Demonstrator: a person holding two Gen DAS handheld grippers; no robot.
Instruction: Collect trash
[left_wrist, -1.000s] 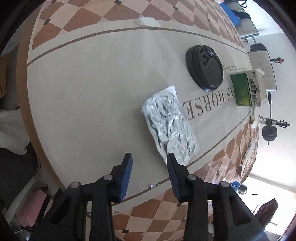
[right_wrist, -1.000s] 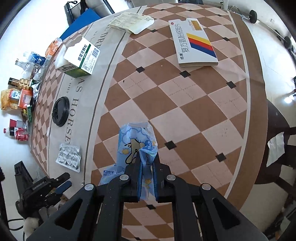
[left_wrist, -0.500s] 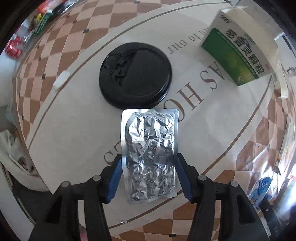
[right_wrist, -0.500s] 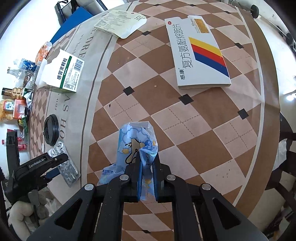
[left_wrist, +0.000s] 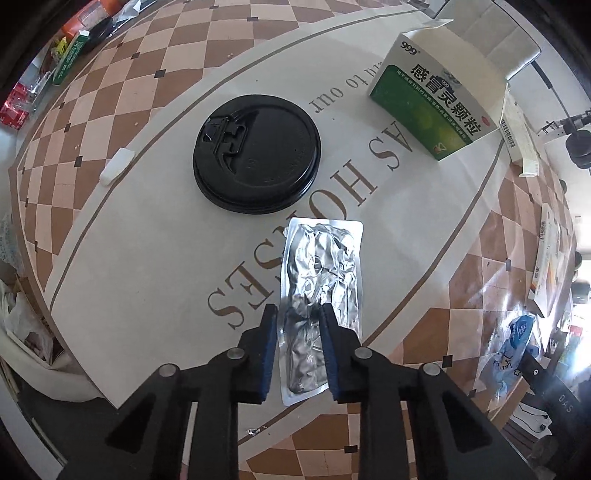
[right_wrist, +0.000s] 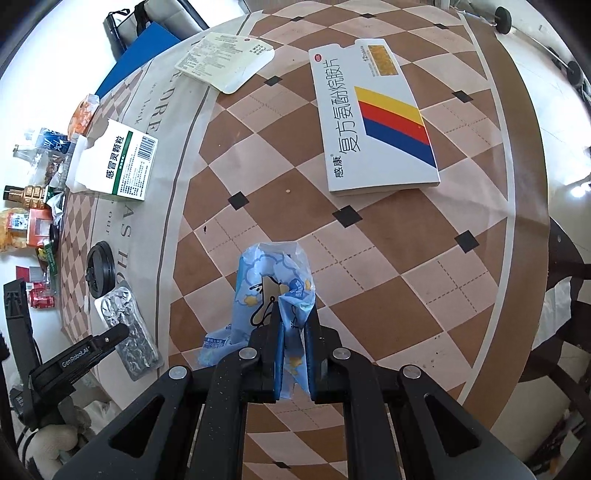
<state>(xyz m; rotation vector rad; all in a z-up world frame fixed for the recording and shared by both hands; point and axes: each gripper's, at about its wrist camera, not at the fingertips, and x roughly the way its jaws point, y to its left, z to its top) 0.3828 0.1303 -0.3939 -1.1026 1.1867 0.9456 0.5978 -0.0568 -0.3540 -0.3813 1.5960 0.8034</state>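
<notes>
A crumpled silver foil blister pack (left_wrist: 325, 266) lies on the cream band of the checked tablecloth (left_wrist: 147, 236). My left gripper (left_wrist: 297, 314) points straight down over its near end. Its jaws are closing, with the pack's near half buckled between the blue pads (left_wrist: 267, 332); the pack's right edge sticks out past the right finger. The right wrist view shows the same grip from the side, left gripper (right_wrist: 122, 330) on the foil pack (right_wrist: 122, 314). My right gripper (right_wrist: 293, 314) is shut on a blue cartoon-printed plastic wrapper (right_wrist: 273, 280), held above the cloth.
A black cup lid (left_wrist: 256, 153) sits just beyond the foil pack, a green and white medicine box (left_wrist: 436, 107) farther right. A flat white box with coloured stripes (right_wrist: 376, 122) and a leaflet (right_wrist: 225, 61) lie ahead of the right gripper. Snack packets (right_wrist: 29, 221) crowd the far left edge.
My left gripper slid over the foil pack and rolled to line up with it. Its jaws spread around the pack, then narrowed onto it. The right gripper crept forward, still holding the wrapper.
</notes>
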